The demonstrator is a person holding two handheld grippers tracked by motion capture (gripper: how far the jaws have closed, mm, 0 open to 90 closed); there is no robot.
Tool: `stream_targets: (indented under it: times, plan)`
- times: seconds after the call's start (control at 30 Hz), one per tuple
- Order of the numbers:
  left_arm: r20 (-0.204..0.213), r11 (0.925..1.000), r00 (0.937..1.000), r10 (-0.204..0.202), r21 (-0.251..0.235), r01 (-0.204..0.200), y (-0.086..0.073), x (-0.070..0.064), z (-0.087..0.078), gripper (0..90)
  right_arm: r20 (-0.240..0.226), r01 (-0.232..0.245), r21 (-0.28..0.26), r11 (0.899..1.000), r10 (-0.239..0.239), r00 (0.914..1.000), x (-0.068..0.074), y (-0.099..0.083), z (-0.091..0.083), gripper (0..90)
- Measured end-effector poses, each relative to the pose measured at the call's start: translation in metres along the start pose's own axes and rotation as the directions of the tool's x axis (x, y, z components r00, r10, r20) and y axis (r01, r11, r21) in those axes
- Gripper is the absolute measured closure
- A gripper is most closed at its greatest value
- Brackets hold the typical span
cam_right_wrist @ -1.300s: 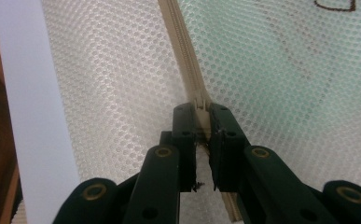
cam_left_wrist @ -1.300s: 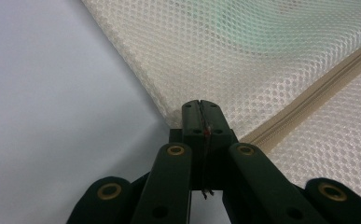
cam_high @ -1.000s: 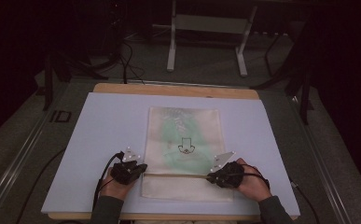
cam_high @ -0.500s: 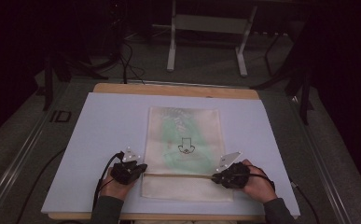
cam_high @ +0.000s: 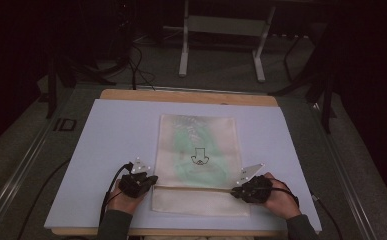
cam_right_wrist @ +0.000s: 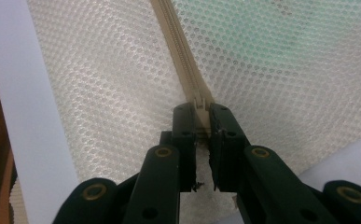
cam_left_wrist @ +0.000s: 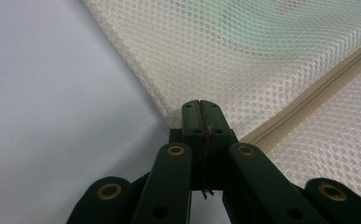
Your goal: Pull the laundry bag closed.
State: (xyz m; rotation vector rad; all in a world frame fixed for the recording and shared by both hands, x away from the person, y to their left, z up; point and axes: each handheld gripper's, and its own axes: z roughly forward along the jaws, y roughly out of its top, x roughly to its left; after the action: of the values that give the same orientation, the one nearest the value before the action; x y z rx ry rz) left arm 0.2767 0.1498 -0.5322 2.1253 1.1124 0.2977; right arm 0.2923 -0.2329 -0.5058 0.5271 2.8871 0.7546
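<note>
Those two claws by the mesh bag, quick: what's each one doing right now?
Left claw: closed, pinching the edge of the mesh bag at the zipper's end.
Right claw: closed on the zipper pull of the bag.

A cream mesh bag [cam_high: 199, 165] with a green item inside and a black arrow mark lies flat on the white table [cam_high: 111, 135], the left gripper [cam_high: 151, 181] at its left edge and the right gripper [cam_high: 234, 190] at its right edge, both level with the zip line.
</note>
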Motion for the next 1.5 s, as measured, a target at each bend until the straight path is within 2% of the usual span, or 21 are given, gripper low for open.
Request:
stream_targets:
  times: [0.23, 0.37, 1.1, 1.33, 1.43, 1.5]
  plan:
    - [0.0, 1.0, 1.0, 0.0, 0.0, 0.0, 0.0, 0.0, 0.0, 89.6, -0.002, -0.007, -0.009, 1.0, 0.007, 1.0, -0.002, -0.002, -0.003, 82.4]
    - [0.0, 1.0, 1.0, 0.0, 0.001, 0.0, 0.0, 0.0, 0.0, 89.6, 0.009, -0.011, 0.015, 1.0, 0.011, 0.9999, -0.003, -0.004, -0.003, 82.3]
    - [0.0, 1.0, 1.0, -0.004, 0.0, 0.004, 0.0, 0.0, 0.0, 89.6, 0.012, -0.087, -0.03, 0.996, 0.088, 0.9961, -0.008, -0.025, -0.016, 82.3]
    - [-0.002, 1.0, 1.0, -0.003, -0.002, 0.003, 0.0, 0.0, 0.0, 89.6, 0.013, -0.091, -0.033, 0.995, 0.091, 0.9958, -0.008, -0.025, -0.016, 82.1]
    - [-0.016, 0.9999, 0.9998, 0.012, -0.004, -0.012, 0.0, -0.002, 0.0, 89.4, 0.002, -0.096, -0.041, 0.995, 0.096, 0.9954, -0.008, -0.025, -0.016, 80.3]
    - [-0.023, 0.9999, 0.9996, 0.014, -0.006, -0.014, 0.0, -0.004, 0.0, 89.3, -0.012, -0.103, -0.045, 0.994, 0.103, 0.9946, -0.009, -0.025, -0.016, 75.1]
